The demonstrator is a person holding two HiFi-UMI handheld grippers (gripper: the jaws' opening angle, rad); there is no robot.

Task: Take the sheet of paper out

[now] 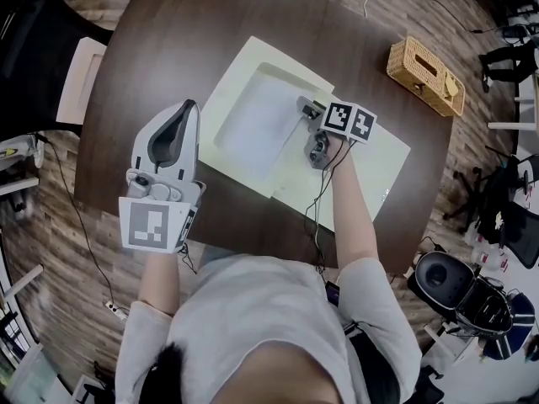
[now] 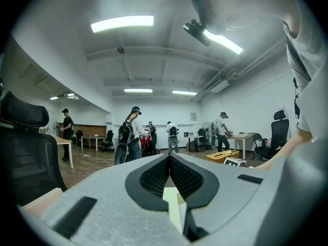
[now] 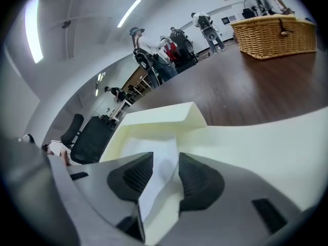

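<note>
The grasping step is in hand. The sheet of paper (image 1: 253,124) lies inside the open cream folder (image 1: 375,171) on the desk (image 1: 168,32). The right tool (image 3: 161,168) straddles the sheet's raised edge at the folder's middle, jaws apart. It likely needs to pinch, then draw outward. The left tool (image 2: 169,160), clenched on nothing, hovers left of the folder.

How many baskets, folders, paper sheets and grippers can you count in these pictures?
wicker basket: 1
pale yellow folder: 1
white sheet of paper: 1
grippers: 2, the left gripper and the right gripper
Total: 5
</note>
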